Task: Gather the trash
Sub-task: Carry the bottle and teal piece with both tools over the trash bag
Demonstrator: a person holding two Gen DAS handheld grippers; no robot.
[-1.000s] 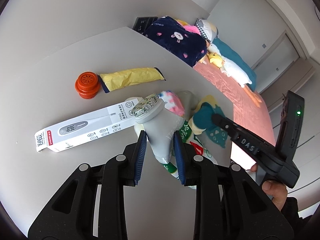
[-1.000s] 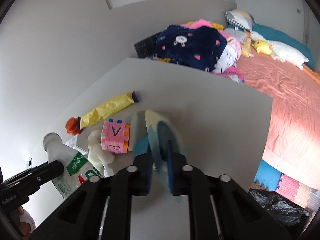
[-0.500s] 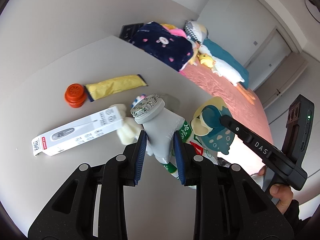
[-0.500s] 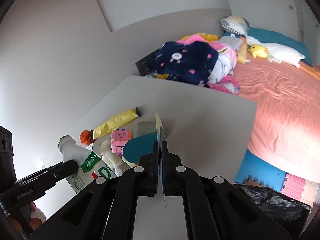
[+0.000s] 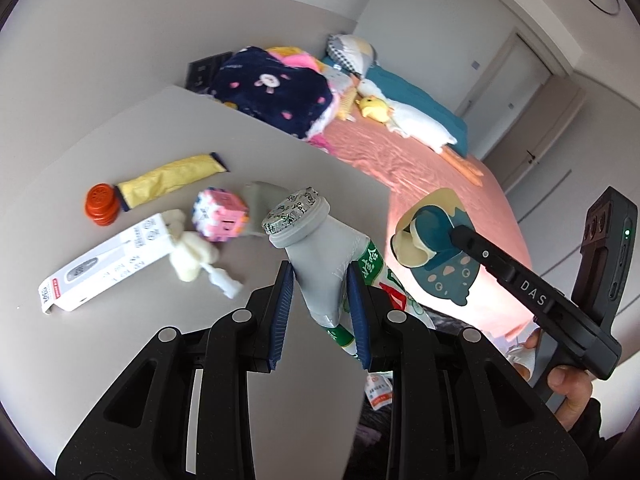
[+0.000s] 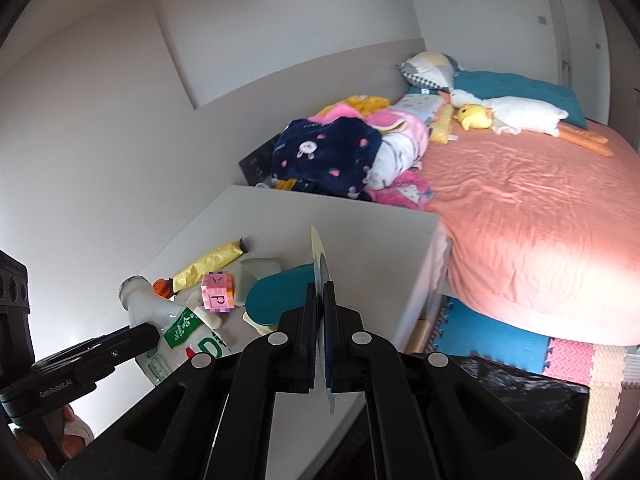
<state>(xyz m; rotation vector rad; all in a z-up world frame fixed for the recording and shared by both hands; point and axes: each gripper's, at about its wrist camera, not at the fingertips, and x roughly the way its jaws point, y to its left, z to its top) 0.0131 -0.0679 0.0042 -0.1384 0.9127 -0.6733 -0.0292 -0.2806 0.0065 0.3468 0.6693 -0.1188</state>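
At bottom centre of the left wrist view, left gripper (image 5: 320,300) with jaws closed onto the neck of a grey foil-capped bottle (image 5: 316,248), held tilted above the tabletop (image 5: 120,140); at right of the frame, right gripper (image 5: 456,236) with jaws clamped on a flat teal-and-cream wrapper (image 5: 436,248), lifted past the tabletop edge; edge-on between the blue pads (image 6: 309,312) in the right wrist view; further back at mid-left, a white plush (image 5: 192,248), a thermometer box (image 5: 104,264), a pink block cube (image 5: 220,216); beyond, an orange cap (image 5: 102,205) touching a yellow tube (image 5: 168,180); in the upper half, a pink bed (image 5: 400,160) with a navy blanket (image 5: 272,92).
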